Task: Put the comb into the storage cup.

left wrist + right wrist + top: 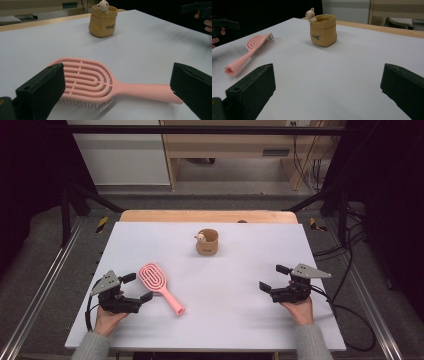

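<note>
Nothing is picked up yet: the pink hairbrush (159, 285) lies flat at lower left of the white tabletop (250, 320), just beside the left gripper (136, 287), jaws apart and empty. The right gripper (272, 277) (lower right) gapes idle; the tan pouch-shaped cup (207, 242) waits upper centre.

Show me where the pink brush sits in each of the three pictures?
High view: brush lower left, beside the left claw.
Left gripper view: low centre, just ahead of the open jaws, handle to the right.
Right gripper view: left side, handle end nearest.
Shared landmark: the tan cup beyond the brush.
</note>
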